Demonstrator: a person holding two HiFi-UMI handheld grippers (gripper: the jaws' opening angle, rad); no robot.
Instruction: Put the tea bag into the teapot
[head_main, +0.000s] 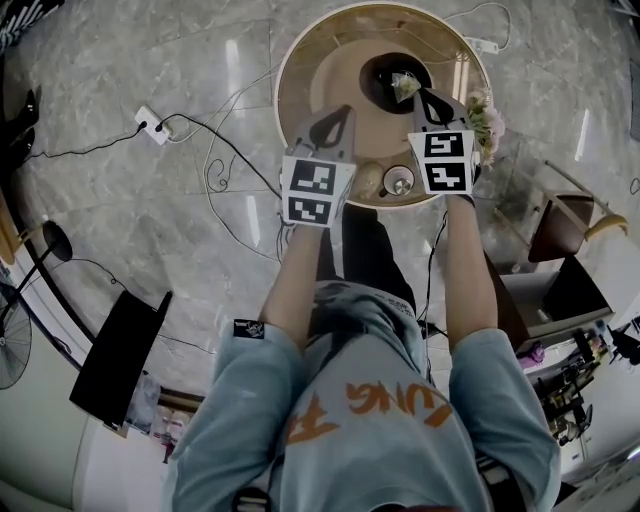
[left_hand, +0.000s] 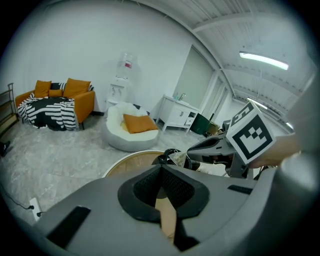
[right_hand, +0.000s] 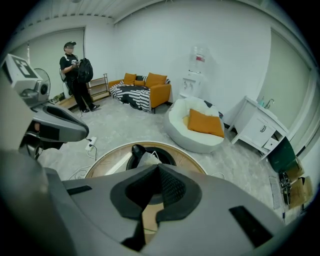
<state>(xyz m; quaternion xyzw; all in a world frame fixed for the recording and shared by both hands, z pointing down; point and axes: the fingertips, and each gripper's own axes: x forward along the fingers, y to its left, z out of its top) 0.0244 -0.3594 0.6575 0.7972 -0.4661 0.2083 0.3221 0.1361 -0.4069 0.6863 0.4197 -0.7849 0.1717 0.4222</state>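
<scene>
The black teapot (head_main: 385, 72) stands on the far part of a round wooden table (head_main: 310, 80). My right gripper (head_main: 418, 96) is shut on the pale tea bag (head_main: 405, 86), which hangs at the jaw tips just over the pot's open mouth. In the right gripper view the tea bag (right_hand: 147, 159) pokes out beyond the right gripper (right_hand: 159, 168), with the teapot (right_hand: 167, 156) right behind it. My left gripper (head_main: 346, 110) hovers over the table to the left of the pot, shut with nothing in it. From the left gripper view, the left gripper (left_hand: 161, 169) faces the teapot (left_hand: 165, 158) and tea bag (left_hand: 176, 158).
A small cup (head_main: 398, 181) and a pale round object (head_main: 368, 180) sit at the table's near edge. Flowers (head_main: 490, 120) stand at its right rim. Cables and a power strip (head_main: 152, 125) lie on the floor at left. A person (right_hand: 75, 70) stands far off.
</scene>
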